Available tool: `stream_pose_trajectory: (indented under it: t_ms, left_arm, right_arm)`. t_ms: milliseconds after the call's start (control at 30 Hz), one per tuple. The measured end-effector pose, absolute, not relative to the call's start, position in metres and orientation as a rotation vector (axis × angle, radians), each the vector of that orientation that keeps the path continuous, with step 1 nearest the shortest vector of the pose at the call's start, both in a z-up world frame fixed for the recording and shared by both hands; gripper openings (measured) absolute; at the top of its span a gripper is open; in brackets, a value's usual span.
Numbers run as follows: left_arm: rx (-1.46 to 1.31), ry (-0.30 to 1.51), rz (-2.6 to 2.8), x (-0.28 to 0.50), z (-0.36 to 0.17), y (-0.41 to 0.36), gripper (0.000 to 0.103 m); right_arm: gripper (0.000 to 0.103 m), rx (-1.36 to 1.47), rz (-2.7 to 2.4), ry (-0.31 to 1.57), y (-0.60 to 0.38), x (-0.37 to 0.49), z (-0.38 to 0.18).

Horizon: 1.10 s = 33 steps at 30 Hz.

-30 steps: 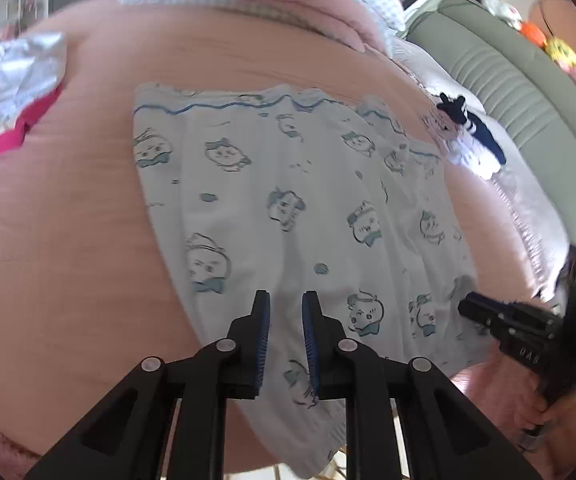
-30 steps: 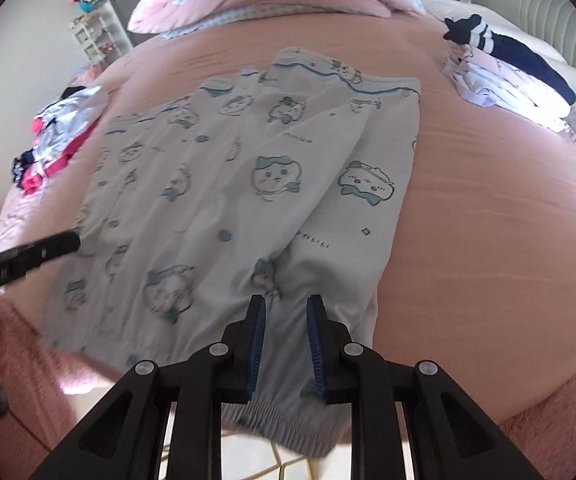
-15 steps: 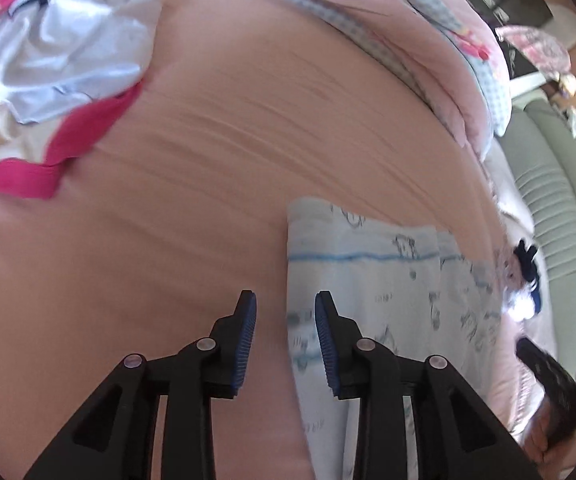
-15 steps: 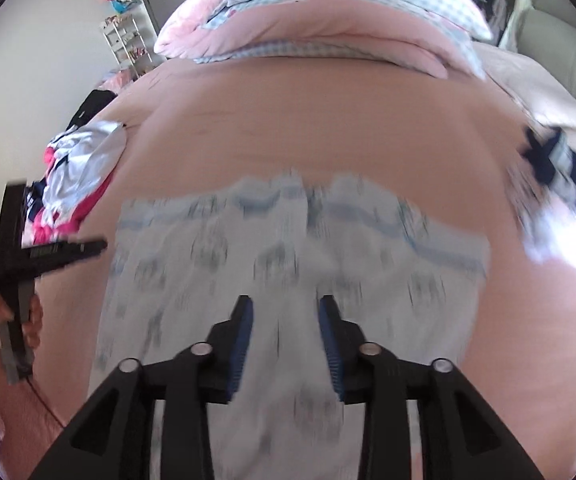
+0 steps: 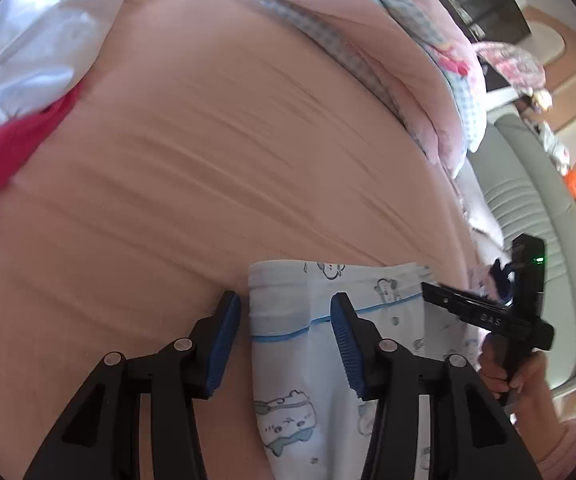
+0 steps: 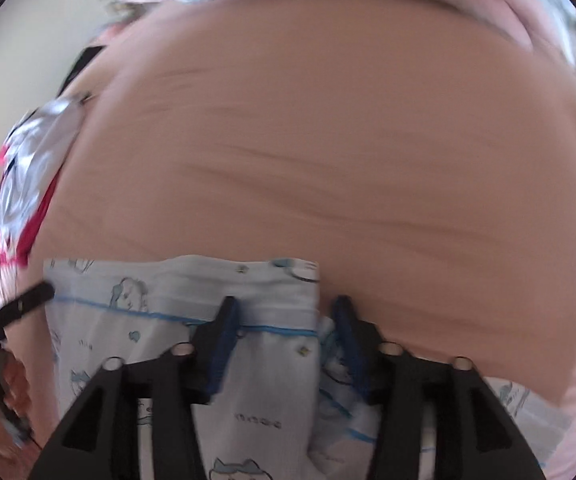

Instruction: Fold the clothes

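Note:
A pale blue garment (image 5: 307,360) printed with cartoon animals and edged with a thin blue line lies flat on the pink bed sheet (image 5: 208,180). My left gripper (image 5: 286,340) is open, its jaws wide apart and straddling the garment's far left corner. In the right wrist view, which is blurred, the same garment (image 6: 168,292) shows its far right corner between the spread jaws of my open right gripper (image 6: 284,340). Each gripper shows in the other's view: the right gripper (image 5: 487,316), held by a hand (image 5: 503,376), and the left gripper (image 6: 20,308).
A pile of white and red clothes (image 5: 28,60) lies on the bed to the far left. A pink quilt with a checked border (image 5: 367,40) runs along the far side. Dark clothes (image 5: 497,274) and a grey-green padded surface (image 5: 527,200) are to the right.
Both grippers have travelled from the garment's near hem up to its far edge. Their jaws have spread much wider.

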<state>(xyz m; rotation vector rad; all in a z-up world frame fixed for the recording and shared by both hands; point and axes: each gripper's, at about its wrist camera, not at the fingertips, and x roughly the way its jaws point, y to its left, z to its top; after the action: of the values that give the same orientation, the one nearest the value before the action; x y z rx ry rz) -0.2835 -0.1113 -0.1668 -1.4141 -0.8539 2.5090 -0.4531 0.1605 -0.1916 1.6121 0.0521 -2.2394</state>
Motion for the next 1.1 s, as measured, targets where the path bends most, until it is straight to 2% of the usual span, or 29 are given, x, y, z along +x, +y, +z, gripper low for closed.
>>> stream_pose_trajectory:
  t_ms: [33, 67, 100, 167, 333, 400, 500, 700, 833, 933, 1000, 1067, 1100]
  left_arm:
    - [-1.436, -0.798, 2.535, -0.285, -0.166, -0.107, 0.011]
    - [-1.453, -0.752, 2.557, -0.286, -0.165, -0.105, 0.004]
    - [-1.455, -0.739, 2.569, -0.285, -0.163, -0.106, 0.004]
    - [-1.459, -0.703, 2.598, -0.283, -0.157, -0.109, 0.003]
    - [-1.430, -0.346, 2.719, -0.275, -0.117, -0.102, 0.003]
    - [-1.436, -0.261, 2.728, -0.281, -0.121, -0.106, 0.004]
    - [-1.585, -0.165, 2.705, -0.302, -0.151, -0.114, 0.004]
    - [-1.603, -0.158, 2.678, -0.296, -0.131, -0.133, 0.008]
    - [-1.410, -0.232, 2.663, -0.277, -0.108, -0.122, 0.008]
    - [-1.335, -0.308, 2.424, -0.282, -0.121, -0.089, 0.008]
    - [-1.406, -0.376, 2.341, -0.289, -0.146, -0.077, 0.008]
    - [-1.546, -0.310, 2.348, -0.290, -0.167, -0.075, 0.006]
    - [-1.554, -0.271, 2.435, -0.288, -0.160, -0.085, 0.006]
  right_arm:
    - [0.049, 1.580, -2.241, 0.081, 0.156, -0.449, -0.191]
    - [0.037, 1.561, -2.239, 0.076, 0.154, -0.446, -0.191]
    - [0.019, 1.544, -2.235, 0.064, 0.152, -0.444, -0.190]
    - [0.011, 1.519, -2.214, -0.013, 0.153, -0.443, -0.184]
    - [0.010, 1.367, -2.293, 0.020, 0.149, -0.430, -0.156]
    - [0.010, 1.397, -2.303, 0.068, 0.146, -0.435, -0.164]
    - [0.011, 1.443, -2.317, 0.142, 0.141, -0.443, -0.175]
    - [0.012, 1.431, -2.400, 0.105, 0.152, -0.448, -0.162]
    - [0.012, 1.435, -2.283, 0.188, 0.126, -0.424, -0.160]
    - [0.012, 1.434, -2.194, 0.247, 0.107, -0.406, -0.159]
    - [0.012, 1.433, -2.143, 0.292, 0.094, -0.396, -0.160]
    - [0.012, 1.429, -2.179, 0.405, 0.085, -0.396, -0.173]
    - [0.011, 1.414, -2.226, 0.410, 0.089, -0.398, -0.168]
